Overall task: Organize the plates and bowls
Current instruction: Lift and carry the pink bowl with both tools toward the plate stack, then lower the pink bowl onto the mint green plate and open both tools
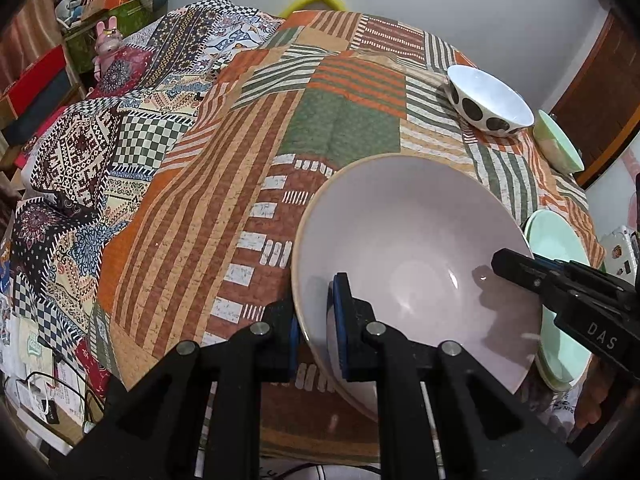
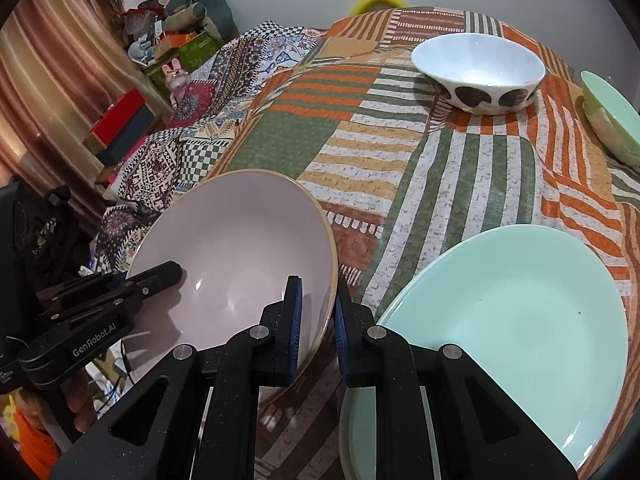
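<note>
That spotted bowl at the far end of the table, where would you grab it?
By its rim. The spotted bowl stands upright and open on the patchwork cloth, its wall thin enough to fit between two fingers. I would come down from above on the near edge, one finger inside and one outside, since nothing stands in front of it.

both grippers, left [image 1: 316,336] and right [image 2: 318,332], angle downward, jaws clamped.

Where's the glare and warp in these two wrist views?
Left wrist: small highlights inside the pink bowl, right gripper casts a soft shadow there, table edge bows from fisheye. Right wrist: faint sheen on the green plate, dark vignette in the corners; both views look sharp.
</note>
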A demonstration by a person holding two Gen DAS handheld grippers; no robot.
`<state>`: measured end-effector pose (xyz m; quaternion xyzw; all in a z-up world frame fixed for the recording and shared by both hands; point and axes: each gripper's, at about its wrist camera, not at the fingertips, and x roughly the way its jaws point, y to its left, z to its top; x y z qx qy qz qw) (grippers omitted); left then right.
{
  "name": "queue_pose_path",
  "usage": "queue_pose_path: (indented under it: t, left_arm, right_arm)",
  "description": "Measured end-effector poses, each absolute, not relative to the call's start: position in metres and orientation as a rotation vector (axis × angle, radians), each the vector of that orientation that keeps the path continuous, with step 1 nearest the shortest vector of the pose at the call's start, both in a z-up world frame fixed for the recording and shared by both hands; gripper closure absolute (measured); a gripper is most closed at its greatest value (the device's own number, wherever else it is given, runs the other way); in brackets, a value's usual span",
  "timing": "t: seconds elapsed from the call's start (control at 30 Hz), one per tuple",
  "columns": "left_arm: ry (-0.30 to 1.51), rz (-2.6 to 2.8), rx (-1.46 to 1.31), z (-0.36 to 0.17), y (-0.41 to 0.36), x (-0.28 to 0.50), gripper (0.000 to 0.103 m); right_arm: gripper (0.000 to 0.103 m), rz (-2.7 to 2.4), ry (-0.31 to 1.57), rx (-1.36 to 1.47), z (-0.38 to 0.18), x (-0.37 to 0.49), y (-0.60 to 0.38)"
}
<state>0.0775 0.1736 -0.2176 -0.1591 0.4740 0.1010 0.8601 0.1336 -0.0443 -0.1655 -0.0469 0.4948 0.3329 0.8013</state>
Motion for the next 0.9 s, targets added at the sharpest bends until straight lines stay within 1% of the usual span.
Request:
queue_pose_path:
  t: [0.17,0.2,0.33,0.37,0.43,0.47,0.53,0.6,0.83,0.9]
  left_arm:
    - [0.997,0.204,-0.326,-0.22,0.173,0.078,0.089]
    - [0.999,0.201,-0.331,-0.22,0.174,0.078,0.089]
    - [1.001,0.206,-0.339,-0.22,0.176,0.076,0.089]
    - [1.001,0.212,-0.338,-0.22,0.177,0.075,0.088]
    - [0.998,0.219,-0.356,-0.216,0.18,0.072,0.087]
    - [0.994,0.22,-0.365,-0.214,0.182,0.07,0.087]
    - [0.97,0.219,-0.382,-0.205,0.185,0.064,0.086]
    - [0.944,0.229,-0.389,-0.196,0.188,0.059,0.086]
    - [0.859,0.226,-0.396,-0.16,0.185,0.049,0.086]
    - [0.833,0.223,-0.371,-0.148,0.18,0.049,0.082]
  right_arm:
    - [0.089,0.719,1.051,-0.119,-0.167,0.133,-0.043]
    - [0.087,0.723,1.048,-0.124,-0.168,0.133,-0.043]
    - [0.086,0.719,1.04,-0.141,-0.167,0.131,-0.042]
    - [0.084,0.719,1.033,-0.144,-0.165,0.131,-0.043]
    - [0.074,0.719,1.018,-0.143,-0.16,0.13,-0.044]
    - [0.072,0.717,1.007,-0.142,-0.157,0.13,-0.046]
    - [0.063,0.715,0.987,-0.138,-0.151,0.129,-0.05]
    - [0.06,0.715,0.972,-0.125,-0.146,0.128,-0.056]
    - [0.06,0.72,0.943,-0.096,-0.132,0.124,-0.069]
    - [0.06,0.719,0.921,-0.095,-0.124,0.122,-0.073]
